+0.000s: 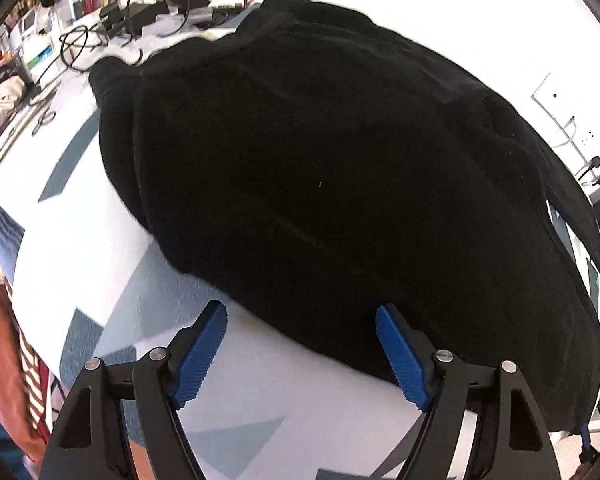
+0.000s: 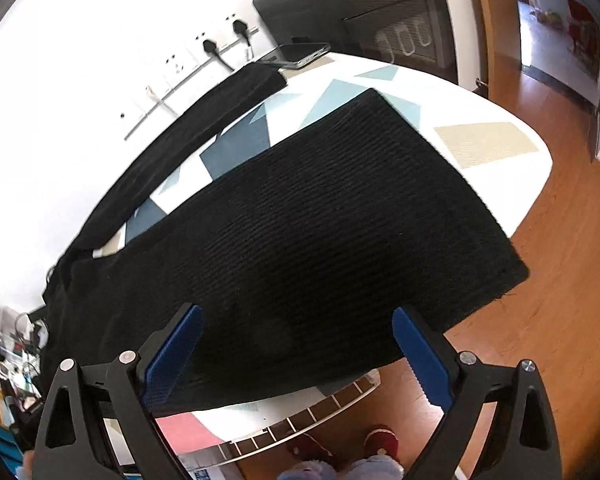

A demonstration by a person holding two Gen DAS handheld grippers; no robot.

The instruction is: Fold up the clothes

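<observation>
While a white tabletop (image 2: pixel 480 96) printed with teal and grey shapes is filling both views, a black knitted sweater (image 2: pixel 320 232) is lying flat across it, its hem corner hanging past the tabletop's edge above a wooden floor (image 2: pixel 560 320). One sleeve (image 2: pixel 204 120) is stretching away toward a white wall with plugged sockets (image 2: pixel 220 46), its cuff ending next to a phone (image 2: pixel 300 55). A dark cabinet (image 2: pixel 360 4) is standing behind that. In the left wrist view the sweater (image 1: pixel 320 160) is reading as a nearly featureless black mass, and cables and boxes (image 1: pixel 112 20) are cluttering the far end, too blurred to identify. The left claw (image 1: pixel 300 352) is hovering spread wide at the near edge, gripping nothing. The right claw (image 2: pixel 296 356) is likewise gaping, its blue pads (image 2: pixel 424 360) overlapping the fabric; contact is unclear.
</observation>
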